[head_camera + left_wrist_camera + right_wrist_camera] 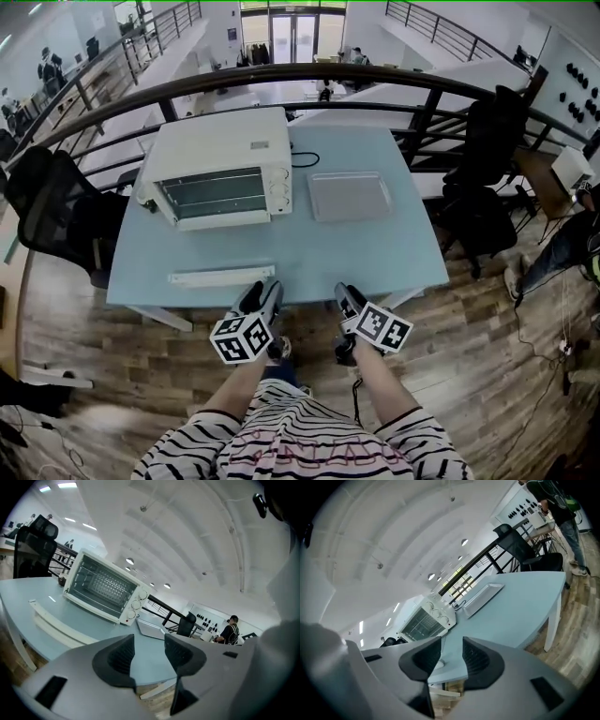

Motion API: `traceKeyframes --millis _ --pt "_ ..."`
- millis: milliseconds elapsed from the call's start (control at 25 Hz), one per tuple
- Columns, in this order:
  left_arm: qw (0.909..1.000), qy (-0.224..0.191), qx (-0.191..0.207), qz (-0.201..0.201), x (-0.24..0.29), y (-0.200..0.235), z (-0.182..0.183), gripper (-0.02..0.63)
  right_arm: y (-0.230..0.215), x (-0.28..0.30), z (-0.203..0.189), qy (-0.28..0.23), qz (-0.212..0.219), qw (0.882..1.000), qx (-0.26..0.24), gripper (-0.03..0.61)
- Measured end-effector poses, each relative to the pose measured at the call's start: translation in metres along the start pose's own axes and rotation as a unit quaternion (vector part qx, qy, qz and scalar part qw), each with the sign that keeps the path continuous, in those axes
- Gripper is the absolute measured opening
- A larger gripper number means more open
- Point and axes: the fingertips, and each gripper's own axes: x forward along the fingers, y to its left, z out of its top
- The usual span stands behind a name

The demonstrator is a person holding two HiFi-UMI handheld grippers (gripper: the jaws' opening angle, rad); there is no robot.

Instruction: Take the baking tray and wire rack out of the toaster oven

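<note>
On the pale blue counter (375, 253) the boxy white toaster oven (220, 169) stands at the back left, its glass door shut. Through the glass a fine wire rack (105, 587) shows dimly. Just right of the oven lies the baking tray (349, 196), a shallow grey metal rectangle with rounded corners, out on the bare top. A long, flat white strip (221, 277) lies near the front edge; what it is I cannot tell. My left claw (263, 294) and right claw (348, 300) hang off the near edge over the wood-plank floor (469, 375), each partly spread, with nothing between the ribbed black pads.
</note>
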Motion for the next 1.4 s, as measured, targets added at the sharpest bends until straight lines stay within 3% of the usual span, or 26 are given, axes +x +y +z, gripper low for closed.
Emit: traceKeyframes --millis 200,440,640,1120,1400 --pt "0.9973 -0.057 -0.045 0.007 -0.039 0.027 0.02 0.152 0.045 0.006 -0.016 -0.019 0.053 0.998 0.008 0.117" --pt "0.9933 -0.087 -0.066 0.036 -0.06 0.084 0.054 0.138 0.095 0.05 -0.029 -0.007 0.093 0.996 0.016 0.117" --pt "0.9902 -0.104 -0.088 0.032 -0.054 0.131 0.097 0.14 0.133 0.098 -0.026 -0.021 0.119 0.991 0.054 0.117" --pt "0.9858 -0.108 -0.129 0.005 0.008 0.232 0.176 0.14 0.171 0.208 -0.018 -0.048 0.098 0.989 0.096 0.117" --pt "0.9852 -0.096 -0.141 -0.011 0.04 0.262 0.203 0.14 0.182 0.25 -0.002 -0.077 0.088 0.985 0.126 0.117"
